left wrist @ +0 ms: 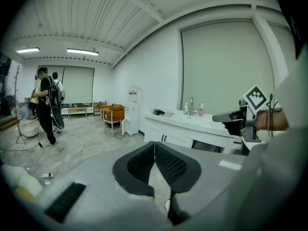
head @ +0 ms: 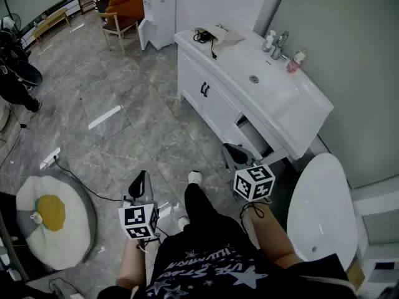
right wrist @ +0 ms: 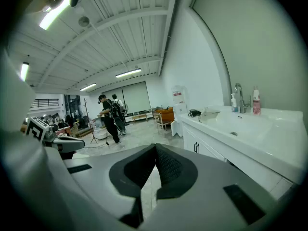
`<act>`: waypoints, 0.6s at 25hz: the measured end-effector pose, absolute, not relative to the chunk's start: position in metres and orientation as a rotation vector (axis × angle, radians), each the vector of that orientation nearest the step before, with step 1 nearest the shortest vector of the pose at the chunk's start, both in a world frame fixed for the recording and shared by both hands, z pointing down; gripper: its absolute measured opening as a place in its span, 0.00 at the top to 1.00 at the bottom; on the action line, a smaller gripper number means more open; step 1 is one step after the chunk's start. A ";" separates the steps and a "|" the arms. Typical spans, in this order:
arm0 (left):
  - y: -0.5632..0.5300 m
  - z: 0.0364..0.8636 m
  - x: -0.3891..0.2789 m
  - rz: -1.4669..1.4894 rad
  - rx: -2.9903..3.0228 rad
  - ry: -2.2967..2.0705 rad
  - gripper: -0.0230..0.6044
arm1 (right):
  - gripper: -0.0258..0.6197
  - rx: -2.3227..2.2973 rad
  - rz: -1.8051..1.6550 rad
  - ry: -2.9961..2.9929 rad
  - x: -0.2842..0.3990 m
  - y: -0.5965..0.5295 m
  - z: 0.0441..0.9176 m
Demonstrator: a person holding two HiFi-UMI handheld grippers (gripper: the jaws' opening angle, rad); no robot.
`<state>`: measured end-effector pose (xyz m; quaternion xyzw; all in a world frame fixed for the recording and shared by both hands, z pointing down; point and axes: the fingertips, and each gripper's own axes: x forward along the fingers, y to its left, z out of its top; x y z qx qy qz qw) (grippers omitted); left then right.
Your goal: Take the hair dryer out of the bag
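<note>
Both grippers are closed with nothing in them. In the left gripper view the meshed pads (left wrist: pixel 169 163) of the left gripper (head: pixel 142 180) meet at their tips, and in the right gripper view the pads (right wrist: pixel 169 166) of the right gripper (head: pixel 229 152) are likewise pressed together on nothing. In the head view the person stands on a grey tiled floor (head: pixel 124 104), with each gripper held low in front of the body. The right one is near the near corner of a white vanity counter (head: pixel 249 61), and the left one is out over the floor. The bag (head: pixel 223 35), a pale pouch, lies on the far end of that counter, well apart from both grippers. A black cord (head: pixel 201 37) is bunched at its left side; the hair dryer itself cannot be made out. A faucet (head: pixel 280 42) and small bottles (head: pixel 269 40) stand behind the basin (head: pixel 254 78), and a toilet (head: pixel 321 207) sits to the right of the right gripper.
</note>
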<state>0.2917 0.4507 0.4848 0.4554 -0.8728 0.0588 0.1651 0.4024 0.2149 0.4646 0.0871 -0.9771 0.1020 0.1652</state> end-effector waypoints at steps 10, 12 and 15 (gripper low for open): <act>0.456 0.489 0.295 0.150 1.302 -2.472 0.93 | 0.96 0.249 0.279 -2.768 0.396 0.221 0.476; 0.459 0.493 0.294 0.158 1.299 -2.464 0.93 | 0.96 0.245 0.278 -2.762 0.397 0.224 0.480; 0.462 0.495 0.290 0.156 1.295 -2.460 0.93 | 0.96 0.243 0.275 -2.765 0.395 0.226 0.478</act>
